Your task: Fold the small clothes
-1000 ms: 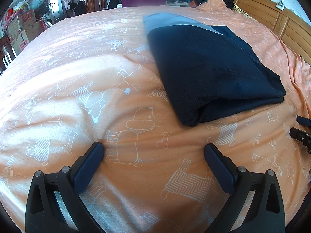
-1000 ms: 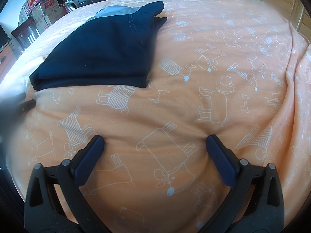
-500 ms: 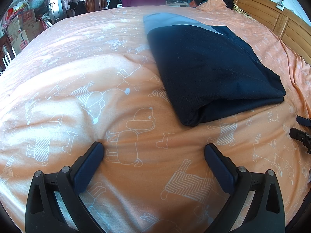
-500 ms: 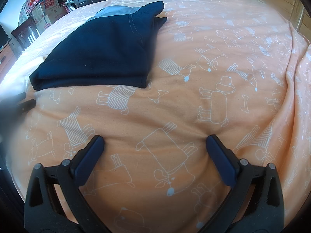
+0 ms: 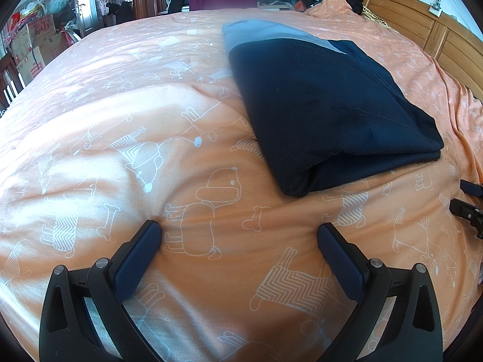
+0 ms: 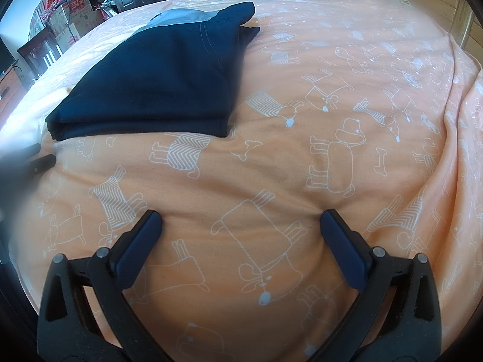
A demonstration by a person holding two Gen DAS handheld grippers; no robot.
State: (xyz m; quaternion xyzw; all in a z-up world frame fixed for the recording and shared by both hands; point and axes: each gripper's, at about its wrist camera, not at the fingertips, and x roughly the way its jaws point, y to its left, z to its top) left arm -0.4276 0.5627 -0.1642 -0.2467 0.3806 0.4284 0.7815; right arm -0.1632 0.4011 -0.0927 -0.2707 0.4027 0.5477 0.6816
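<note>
We see the left tool with its jaws wide apart and nothing between them, the fingertips pressing lightly into the orange bedcover. The right tool is the same: spread wide, empty, resting on the bedcover. Ahead of the left tool and to its right lies the folded dark blue garment, flat on the bed, with a light blue part at its far end. From the right tool, the garment is ahead and to the left, apart from both tools.
</note>
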